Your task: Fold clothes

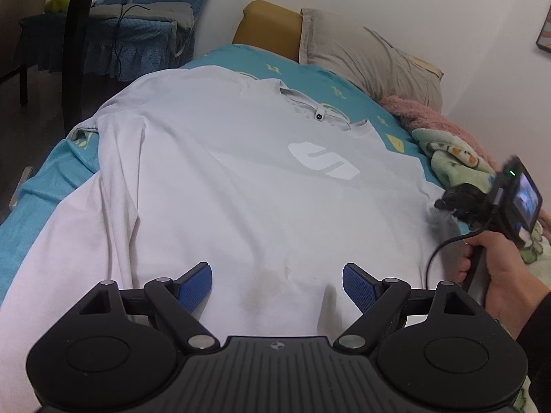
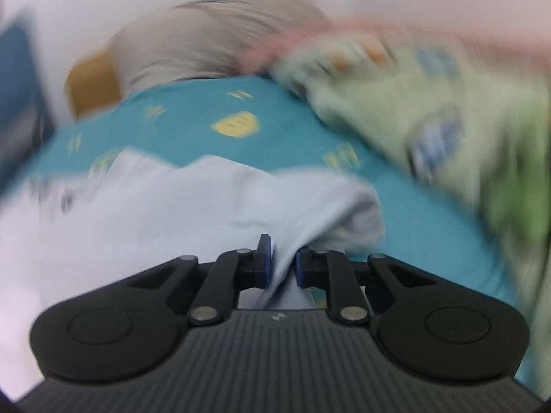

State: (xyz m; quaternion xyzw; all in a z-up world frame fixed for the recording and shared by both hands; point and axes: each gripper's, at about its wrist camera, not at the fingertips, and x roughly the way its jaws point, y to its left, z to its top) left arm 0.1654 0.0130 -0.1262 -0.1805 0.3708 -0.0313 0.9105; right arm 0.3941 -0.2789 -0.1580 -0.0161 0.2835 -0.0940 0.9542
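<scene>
Right gripper is clenched on a bunched fold at the right edge of the white shirt, so this hand is already on the cloth, while the left gripper hangs released, its blue pads wide apart above the hem and touching nothing that I can see. From the grippers the shirt lies spread flat on the teal bed sheet, its long axis running away from the hem toward the collar and the pillow. I judge the fold must carry the pinched right side across toward the left sleeve, that is, across this axis.
</scene>
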